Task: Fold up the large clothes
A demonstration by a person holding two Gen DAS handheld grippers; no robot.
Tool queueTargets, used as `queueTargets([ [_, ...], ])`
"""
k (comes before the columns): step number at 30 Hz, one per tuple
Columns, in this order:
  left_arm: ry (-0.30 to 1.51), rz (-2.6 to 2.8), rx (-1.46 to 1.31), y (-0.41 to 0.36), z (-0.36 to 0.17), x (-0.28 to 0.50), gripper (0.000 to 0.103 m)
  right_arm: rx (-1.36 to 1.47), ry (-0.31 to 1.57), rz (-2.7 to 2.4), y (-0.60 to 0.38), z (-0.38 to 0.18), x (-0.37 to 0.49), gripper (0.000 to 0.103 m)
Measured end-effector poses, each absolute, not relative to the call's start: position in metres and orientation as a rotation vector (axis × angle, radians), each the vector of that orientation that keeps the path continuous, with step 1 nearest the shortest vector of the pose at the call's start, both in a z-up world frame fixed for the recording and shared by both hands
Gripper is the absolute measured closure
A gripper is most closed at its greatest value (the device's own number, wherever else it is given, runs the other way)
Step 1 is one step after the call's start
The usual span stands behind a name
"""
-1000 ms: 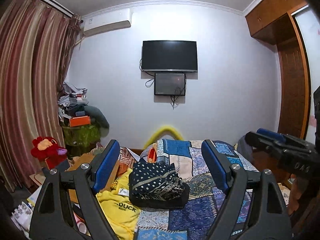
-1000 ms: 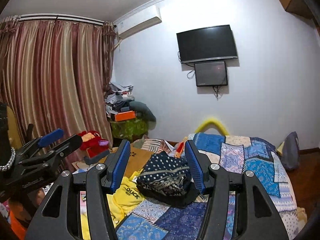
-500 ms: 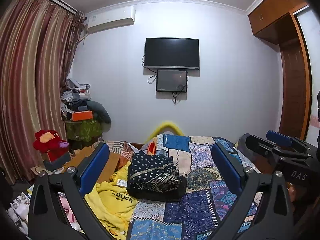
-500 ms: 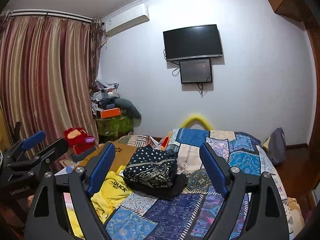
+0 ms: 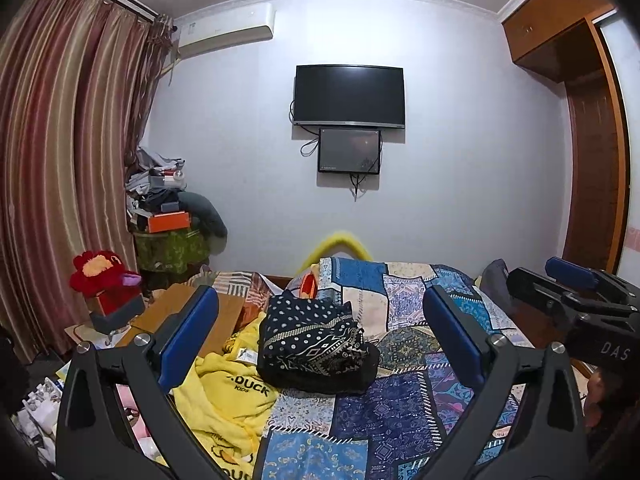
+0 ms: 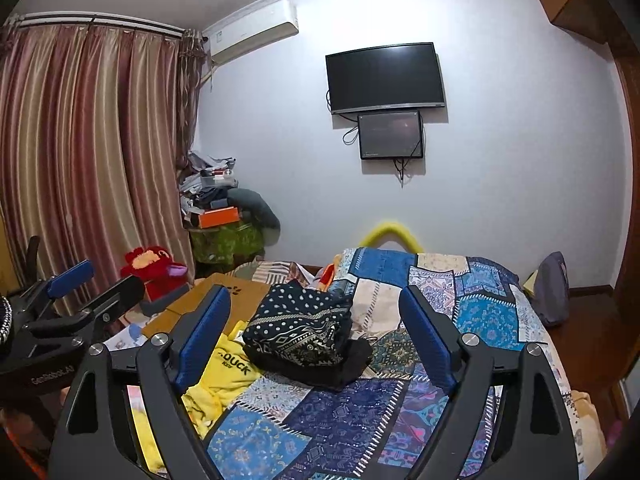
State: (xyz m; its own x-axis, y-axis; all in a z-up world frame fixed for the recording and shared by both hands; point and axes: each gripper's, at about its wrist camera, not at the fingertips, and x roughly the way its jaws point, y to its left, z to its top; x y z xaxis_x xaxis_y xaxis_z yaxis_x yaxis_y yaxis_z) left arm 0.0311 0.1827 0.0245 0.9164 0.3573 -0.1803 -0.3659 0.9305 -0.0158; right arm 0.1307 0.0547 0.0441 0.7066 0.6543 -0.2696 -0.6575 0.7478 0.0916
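A folded dark navy garment (image 5: 312, 336) (image 6: 300, 328) with white dots and bands lies on the patchwork bedspread (image 5: 400, 400) (image 6: 340, 412). A crumpled yellow garment (image 5: 232, 392) (image 6: 224, 368) printed "DUCK" lies to its left, partly under it. My left gripper (image 5: 320, 294) is open, nothing between its blue pads, hovering short of the navy bundle. My right gripper (image 6: 314, 294) is likewise open and empty in front of the same bundle. Each gripper shows in the other's view, the right one (image 5: 536, 276) at the right edge and the left one (image 6: 100, 280) at the left edge.
A cardboard box (image 5: 180, 312) lies left of the clothes, with a red plush toy (image 5: 100, 276) beyond it. A cluttered stand (image 5: 168, 216) fills the corner by the curtain (image 5: 60, 160). A wooden wardrobe (image 5: 592, 160) stands at the right and a grey bag (image 6: 552, 288) beside the bed.
Both grippers' jaws have spread wider than a second ago and have held that width since half a second ago. The clothes have not moved.
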Motion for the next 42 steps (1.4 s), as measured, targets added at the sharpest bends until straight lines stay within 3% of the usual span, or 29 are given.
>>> queueTargets([
  [42, 0.185, 0.367, -0.084, 0.1780, 0.0253, 0.0310, 0.000, -0.003, 0.317, 0.727, 0.0566, 0.0483, 0.1290, 0.019],
])
